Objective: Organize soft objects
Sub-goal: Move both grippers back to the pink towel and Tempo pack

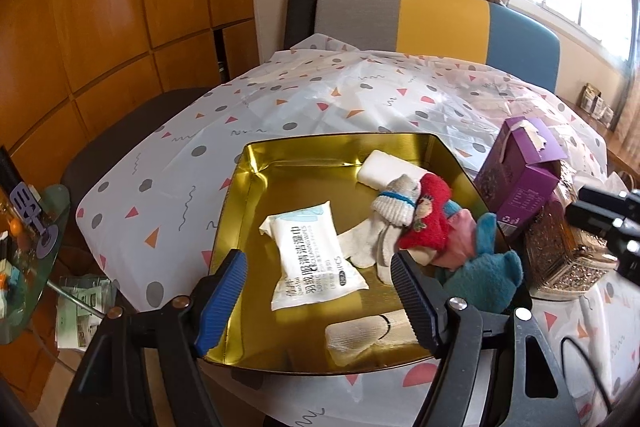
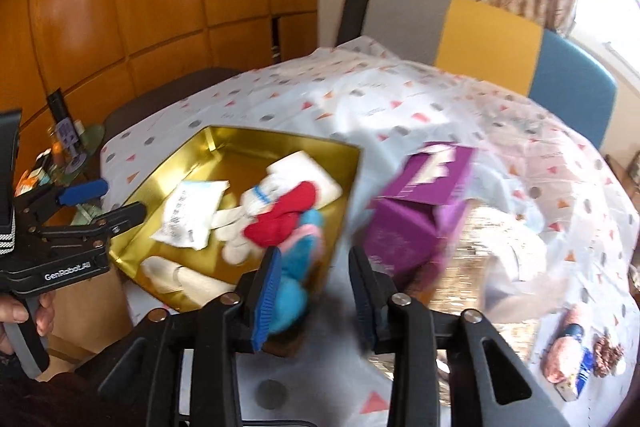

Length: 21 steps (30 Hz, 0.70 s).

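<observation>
The left hand-held gripper (image 1: 316,283) hangs with its jaws wide and empty above the near end of a shallow gold metal tray (image 1: 256,163) on the table (image 1: 168,163), which is covered by a white plastic cloth printed with triangles and dots. Just ahead of it, between the jaw lines, lies a white wet-wipe packet (image 1: 312,259); a folded beige cloth (image 1: 360,339) lies below its right jaw. Further ahead and to its right lie a cream sock (image 1: 384,247), a red knitted sock (image 1: 428,223), a pink cloth (image 1: 460,239) and a white folded towel (image 1: 384,167). A teal fleece glove (image 1: 484,263) drapes over the tray's right rim. The right hand-held gripper (image 2: 316,287) stands partly open, empty, with the glove (image 2: 292,291) just beside its left jaw. A purple cardboard box (image 2: 416,211) stands ahead of it, outside the tray.
</observation>
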Tool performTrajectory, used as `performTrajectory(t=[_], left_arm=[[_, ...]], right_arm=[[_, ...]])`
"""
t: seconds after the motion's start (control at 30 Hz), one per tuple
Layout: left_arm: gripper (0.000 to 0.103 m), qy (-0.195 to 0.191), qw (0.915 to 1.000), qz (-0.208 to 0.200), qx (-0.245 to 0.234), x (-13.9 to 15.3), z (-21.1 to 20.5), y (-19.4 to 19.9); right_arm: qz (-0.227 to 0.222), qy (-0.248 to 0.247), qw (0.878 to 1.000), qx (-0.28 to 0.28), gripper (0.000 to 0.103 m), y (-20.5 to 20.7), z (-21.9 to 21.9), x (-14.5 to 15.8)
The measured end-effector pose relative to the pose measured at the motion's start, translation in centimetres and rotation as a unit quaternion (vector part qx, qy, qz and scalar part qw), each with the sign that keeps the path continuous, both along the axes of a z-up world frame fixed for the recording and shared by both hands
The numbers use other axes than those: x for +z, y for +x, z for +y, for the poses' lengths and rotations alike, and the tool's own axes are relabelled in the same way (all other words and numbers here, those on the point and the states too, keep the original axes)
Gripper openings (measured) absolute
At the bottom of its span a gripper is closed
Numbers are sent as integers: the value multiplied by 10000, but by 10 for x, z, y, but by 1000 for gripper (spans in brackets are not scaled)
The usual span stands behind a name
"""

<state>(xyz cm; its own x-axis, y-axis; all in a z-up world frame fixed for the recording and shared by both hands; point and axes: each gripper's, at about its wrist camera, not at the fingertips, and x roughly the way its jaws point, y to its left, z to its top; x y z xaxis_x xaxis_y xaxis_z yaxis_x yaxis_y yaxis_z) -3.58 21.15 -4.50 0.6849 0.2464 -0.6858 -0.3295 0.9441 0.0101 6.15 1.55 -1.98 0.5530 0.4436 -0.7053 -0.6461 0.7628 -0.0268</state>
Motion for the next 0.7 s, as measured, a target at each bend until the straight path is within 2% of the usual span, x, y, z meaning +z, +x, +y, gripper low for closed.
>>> performTrajectory(t=[0.23, 0.4, 0.5, 0.7], left_arm=[[87, 74, 9998, -44, -183, 3, -14, 1], [88, 164, 9992, -70, -352, 7, -25, 4], [88, 215, 9986, -109, -471, 11, -33, 5], [90, 324, 9964, -178, -762, 22, -55, 10]], right_arm=[[-277, 117, 9961, -835, 39, 15, -69, 18], [-404, 258, 9823, -1811, 40, 34, -141, 29], [-462, 219, 9636, -2623, 41, 47, -192, 28], [-318, 363, 9031, -4266, 41, 63, -294, -2]])
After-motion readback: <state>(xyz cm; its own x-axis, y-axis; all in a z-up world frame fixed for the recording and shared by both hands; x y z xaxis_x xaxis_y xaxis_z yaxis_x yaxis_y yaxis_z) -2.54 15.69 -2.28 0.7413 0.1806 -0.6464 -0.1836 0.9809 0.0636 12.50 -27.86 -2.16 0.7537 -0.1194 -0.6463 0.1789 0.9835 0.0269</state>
